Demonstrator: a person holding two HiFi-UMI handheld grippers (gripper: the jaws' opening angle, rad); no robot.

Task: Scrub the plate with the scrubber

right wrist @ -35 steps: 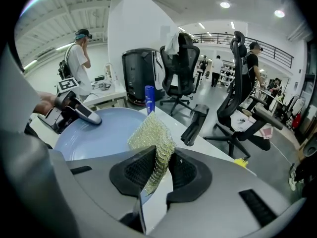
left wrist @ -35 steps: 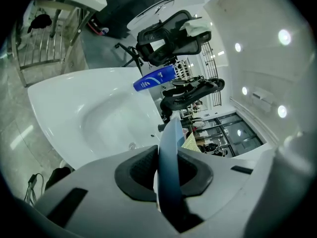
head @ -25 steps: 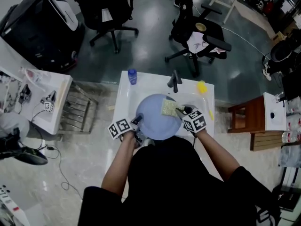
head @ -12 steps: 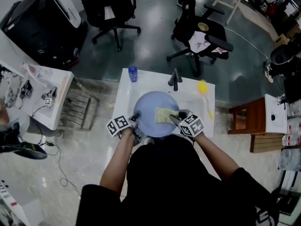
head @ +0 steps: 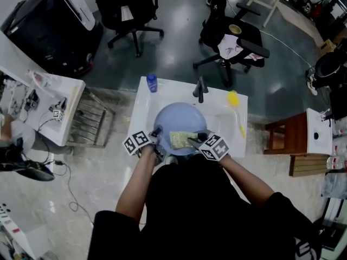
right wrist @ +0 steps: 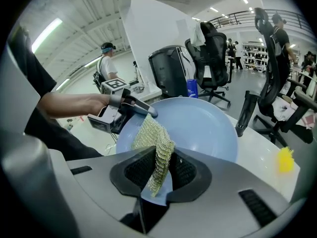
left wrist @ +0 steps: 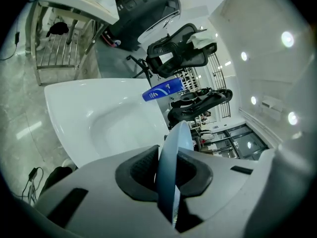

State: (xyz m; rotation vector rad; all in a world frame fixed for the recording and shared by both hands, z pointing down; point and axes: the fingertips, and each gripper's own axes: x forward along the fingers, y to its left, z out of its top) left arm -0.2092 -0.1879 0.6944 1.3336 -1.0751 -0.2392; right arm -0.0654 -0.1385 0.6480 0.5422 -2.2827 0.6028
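Left gripper [head: 157, 133] fingers pinch the rim of a round pale-blue plate [head: 181, 118] over a white sink [head: 145, 104]; right gripper [head: 190, 140] fingers, clamping a yellow-green mesh scrubber [head: 178, 140], have dragged it across the plate, apparently mid-scrub.

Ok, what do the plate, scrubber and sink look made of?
Plate: smooth pale blue with a soft sheen and thin rim, probably plastic, possibly glazed ceramic. Scrubber: yellowish open mesh that drapes limply, likely woven synthetic net. Sink: smooth glossy white, moulded curves, looks like glazed ceramic.
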